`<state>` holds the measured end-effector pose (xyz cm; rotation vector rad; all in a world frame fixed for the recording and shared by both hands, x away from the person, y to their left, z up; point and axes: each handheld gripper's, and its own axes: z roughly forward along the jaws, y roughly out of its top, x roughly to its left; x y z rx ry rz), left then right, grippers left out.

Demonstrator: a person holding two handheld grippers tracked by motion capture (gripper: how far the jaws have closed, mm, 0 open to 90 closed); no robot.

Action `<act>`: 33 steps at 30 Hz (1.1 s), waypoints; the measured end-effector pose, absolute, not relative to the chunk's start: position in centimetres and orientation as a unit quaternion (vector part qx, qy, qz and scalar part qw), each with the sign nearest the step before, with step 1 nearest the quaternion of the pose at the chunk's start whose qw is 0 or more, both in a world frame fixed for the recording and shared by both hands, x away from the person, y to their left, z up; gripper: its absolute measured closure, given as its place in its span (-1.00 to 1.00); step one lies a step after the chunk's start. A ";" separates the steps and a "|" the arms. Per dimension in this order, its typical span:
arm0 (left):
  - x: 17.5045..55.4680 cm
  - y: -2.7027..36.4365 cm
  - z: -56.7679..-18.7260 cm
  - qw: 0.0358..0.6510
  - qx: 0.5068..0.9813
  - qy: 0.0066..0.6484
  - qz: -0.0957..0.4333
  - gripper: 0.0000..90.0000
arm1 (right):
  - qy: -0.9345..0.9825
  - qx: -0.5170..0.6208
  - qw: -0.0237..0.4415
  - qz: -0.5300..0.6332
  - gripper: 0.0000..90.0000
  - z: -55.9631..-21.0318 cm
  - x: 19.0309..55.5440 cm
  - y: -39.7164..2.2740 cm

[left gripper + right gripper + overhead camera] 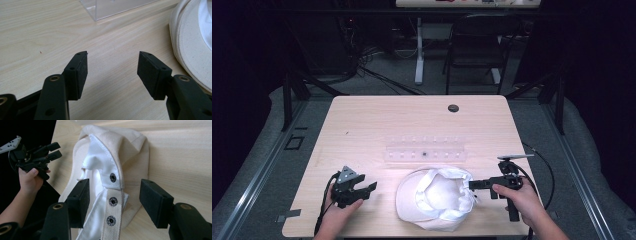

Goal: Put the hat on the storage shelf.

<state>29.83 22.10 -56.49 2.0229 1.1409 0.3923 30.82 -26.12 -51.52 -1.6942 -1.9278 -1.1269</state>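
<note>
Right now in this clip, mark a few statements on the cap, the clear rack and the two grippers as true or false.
1. The left gripper has its jaws open over bare table. True.
2. The right gripper is clamped shut on the cap's brim. False: its jaws stand open on either side of the snap strap at the back of the cap.
3. The cap lies upside down, its white lining facing up. True.
4. The clear rack sits on top of the cap. False: it rests on the table beyond the cap.
5. The left gripper is touching the cap. False: it is held apart, to the cap's left.
</note>
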 end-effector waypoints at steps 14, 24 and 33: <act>29.9 22.1 -56.5 0.383 0.794 0.447 0.152 -0.07 | -0.683 -0.585 0.219 -0.378 -0.08 -52.9 30.9 -24.3; 29.9 22.0 -56.6 0.384 0.794 0.447 0.153 -0.07 | -0.679 -0.583 0.233 -0.382 0.06 -51.2 30.9 -24.6; 29.9 22.0 -56.6 0.384 0.794 0.446 0.153 -0.07 | -0.675 -0.582 0.254 -0.376 0.37 -50.4 31.2 -24.3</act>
